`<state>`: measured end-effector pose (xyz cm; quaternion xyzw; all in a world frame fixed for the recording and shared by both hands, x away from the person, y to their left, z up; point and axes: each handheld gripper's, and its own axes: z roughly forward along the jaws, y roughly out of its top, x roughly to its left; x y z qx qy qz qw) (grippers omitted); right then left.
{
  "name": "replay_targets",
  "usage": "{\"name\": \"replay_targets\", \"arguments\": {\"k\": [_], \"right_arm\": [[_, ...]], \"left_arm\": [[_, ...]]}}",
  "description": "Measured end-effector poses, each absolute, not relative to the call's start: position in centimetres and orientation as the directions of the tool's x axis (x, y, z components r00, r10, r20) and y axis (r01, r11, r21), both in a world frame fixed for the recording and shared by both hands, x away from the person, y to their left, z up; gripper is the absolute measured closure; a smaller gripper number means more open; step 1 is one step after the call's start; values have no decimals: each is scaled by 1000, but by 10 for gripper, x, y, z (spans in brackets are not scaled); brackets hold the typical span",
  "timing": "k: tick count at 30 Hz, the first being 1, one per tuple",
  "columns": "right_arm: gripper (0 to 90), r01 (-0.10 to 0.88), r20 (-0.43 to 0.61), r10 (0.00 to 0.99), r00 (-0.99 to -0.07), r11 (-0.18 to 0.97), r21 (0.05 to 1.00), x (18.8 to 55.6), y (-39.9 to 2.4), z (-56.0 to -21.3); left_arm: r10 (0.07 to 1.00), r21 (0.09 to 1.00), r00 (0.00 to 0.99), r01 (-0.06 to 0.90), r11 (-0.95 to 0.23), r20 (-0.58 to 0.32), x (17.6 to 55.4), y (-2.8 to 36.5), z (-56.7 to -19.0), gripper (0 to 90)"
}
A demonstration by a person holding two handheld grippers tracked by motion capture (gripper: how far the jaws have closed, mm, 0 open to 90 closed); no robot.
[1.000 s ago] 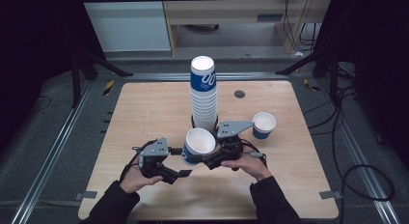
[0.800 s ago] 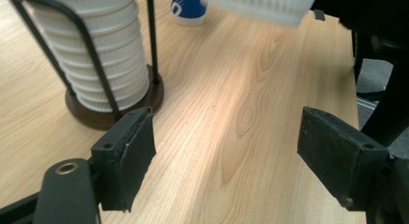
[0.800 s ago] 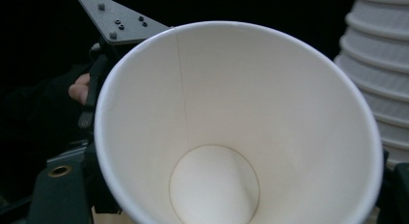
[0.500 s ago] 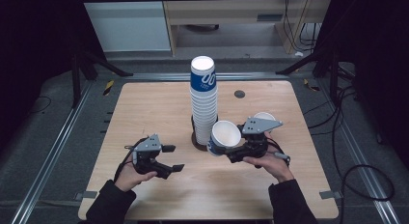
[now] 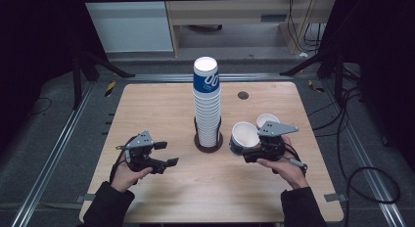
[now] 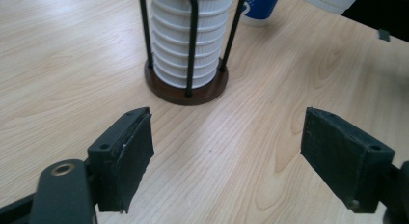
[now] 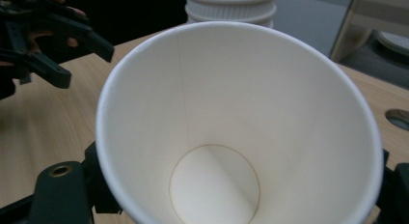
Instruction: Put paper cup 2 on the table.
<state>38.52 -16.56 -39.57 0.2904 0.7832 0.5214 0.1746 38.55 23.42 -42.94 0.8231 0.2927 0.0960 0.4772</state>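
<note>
Jaws of the left gripper (image 5: 166, 153) had just been opening, with nothing between them. Blue stack (image 5: 207, 107) lettering was unreadable. Right gripper (image 5: 248, 153) clamped a tilted paper cup (image 5: 243, 137); its own view revealed the cup's white inside.

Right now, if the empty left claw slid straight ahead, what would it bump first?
Probably the round dark brown wooden base of the black wire holder with the tall stack of white paper cups; bare table lies before the open left claw.
</note>
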Motion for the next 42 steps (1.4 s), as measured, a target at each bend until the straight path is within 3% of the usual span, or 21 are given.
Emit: {"name": "replay_targets", "arguments": {"k": [10, 24, 42], "right_arm": [[197, 358, 8, 749, -662, 307, 882, 384, -190, -412], [197, 423, -19, 813, -582, 323, 847, 389, -207, -426], [193, 493, -17, 821, -571, 360, 792, 401, -205, -461]], "left_arm": [[624, 841, 772, 415, -348, -122, 388, 247, -431, 171], [667, 820, 735, 456, -346, -127, 396, 256, -440, 159], [676, 822, 727, 455, -342, -121, 395, 258, -440, 162]]}}
